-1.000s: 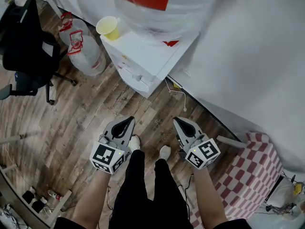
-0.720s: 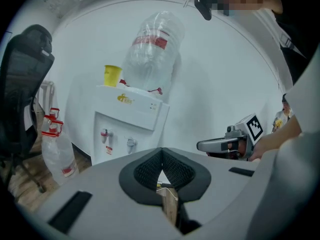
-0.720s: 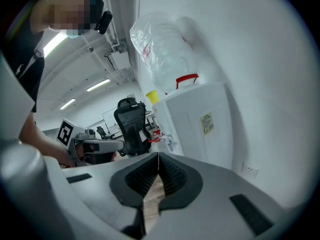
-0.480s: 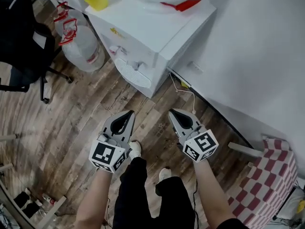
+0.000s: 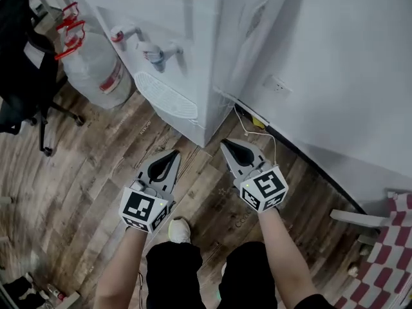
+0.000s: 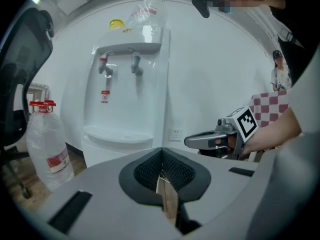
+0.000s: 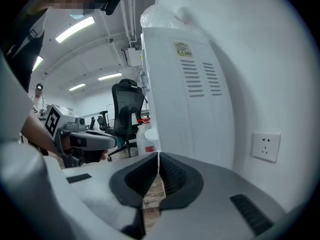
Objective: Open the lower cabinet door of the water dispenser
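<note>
Approach stage is judged in hand. The white floor-standing water dispenser (image 5: 193, 56) stands at twelve o'clock, and its lower cabinet door (image 6: 98, 152) is untouched. The left gripper (image 5: 172, 154) and right gripper (image 5: 228, 145) are held with fingers closed and empty. The door edge must be reached low. A clear plastic water bottle (image 5: 93, 69) crowds ten o'clock, and open wooden floor (image 5: 77, 172) is noted at nine.

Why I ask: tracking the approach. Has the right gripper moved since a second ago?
Yes: the right gripper came closer to the water dispenser, near its base.

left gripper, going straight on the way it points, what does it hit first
Probably the lower front of the water dispenser, near its corner; nothing shows in between, though depth is unclear.
</note>
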The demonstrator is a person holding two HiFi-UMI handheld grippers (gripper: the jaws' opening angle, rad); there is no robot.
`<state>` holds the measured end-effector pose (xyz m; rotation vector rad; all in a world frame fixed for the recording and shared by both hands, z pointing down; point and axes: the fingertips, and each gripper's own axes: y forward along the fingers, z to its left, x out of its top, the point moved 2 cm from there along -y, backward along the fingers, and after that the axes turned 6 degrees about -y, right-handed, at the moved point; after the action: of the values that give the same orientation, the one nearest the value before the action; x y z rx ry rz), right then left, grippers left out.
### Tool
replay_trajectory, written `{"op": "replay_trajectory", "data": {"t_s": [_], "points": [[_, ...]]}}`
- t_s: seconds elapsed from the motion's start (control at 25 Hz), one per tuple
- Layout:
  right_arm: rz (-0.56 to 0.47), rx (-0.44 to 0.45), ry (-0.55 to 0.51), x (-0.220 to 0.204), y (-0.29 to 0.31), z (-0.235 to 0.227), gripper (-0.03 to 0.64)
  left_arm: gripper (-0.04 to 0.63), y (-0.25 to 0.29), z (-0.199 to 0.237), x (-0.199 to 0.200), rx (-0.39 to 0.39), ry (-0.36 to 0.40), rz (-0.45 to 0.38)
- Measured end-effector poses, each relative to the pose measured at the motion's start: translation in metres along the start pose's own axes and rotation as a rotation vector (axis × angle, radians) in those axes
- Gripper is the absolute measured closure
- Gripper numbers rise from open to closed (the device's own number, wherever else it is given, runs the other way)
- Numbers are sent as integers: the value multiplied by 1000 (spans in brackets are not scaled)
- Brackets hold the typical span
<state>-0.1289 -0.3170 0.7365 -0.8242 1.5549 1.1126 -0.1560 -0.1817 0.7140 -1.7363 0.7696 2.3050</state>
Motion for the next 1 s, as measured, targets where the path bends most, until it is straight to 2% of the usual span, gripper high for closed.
{"op": "replay_trajectory", "data": {"t_s": [0.24, 0.44, 0.56, 0.68, 0.88, 1.0], "points": [[-45, 48, -61, -39, 36, -8, 592, 582, 24, 25, -37, 6, 17, -71], [-74, 49, -83, -53, 49, -14, 592, 581, 33, 36, -61, 18, 29, -92], [-88, 37, -94, -55, 56, -16, 589, 582, 34, 39, -67, -6, 19, -95], [-105, 29, -86, -51, 63, -17, 489, 581, 37, 41, -68, -11, 16, -95], [-120, 16, -91, -42, 73, -20, 444, 581, 41, 46, -58, -6, -53, -129], [-119, 18, -106, -41, 79, -18, 431, 581, 42, 47, -57, 10, -22, -123]]}}
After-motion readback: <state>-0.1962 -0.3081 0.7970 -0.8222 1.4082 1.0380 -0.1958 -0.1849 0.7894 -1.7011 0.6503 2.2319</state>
